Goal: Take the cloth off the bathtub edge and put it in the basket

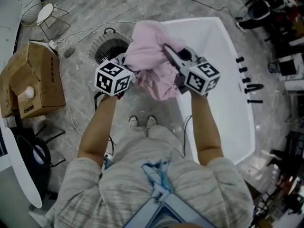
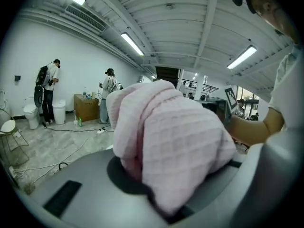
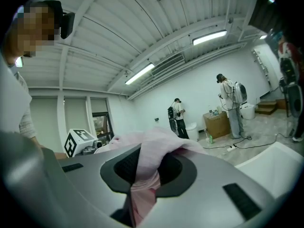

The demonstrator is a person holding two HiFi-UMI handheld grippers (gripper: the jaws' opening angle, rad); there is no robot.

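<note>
- Head view: a crumpled pink waffle-weave cloth [image 1: 153,63] hangs in the air over the left rim of the white rectangular bathtub [image 1: 228,108], clear of its edge and gripped from 2 sides. The left gripper [image 1: 131,73] bites into the cloth's left side and the right gripper [image 1: 168,50] into its upper right. The round dark basket [image 1: 107,47] stands on the grey marble floor just left of the bathtub, partly under the cloth. A brown cardboard box [image 1: 34,80] sits well to the left of the bathtub.
- Left gripper view: the left gripper [image 2: 154,191] has its jaws clamped on a thick fold of the cloth [image 2: 166,137], which bulges up over them.
- Right gripper view: the right gripper [image 3: 141,177] has its jaws pinched on a narrow bunch of the cloth [image 3: 149,148]. The bathtub's white rim [image 3: 278,158] shows at lower right.
</note>
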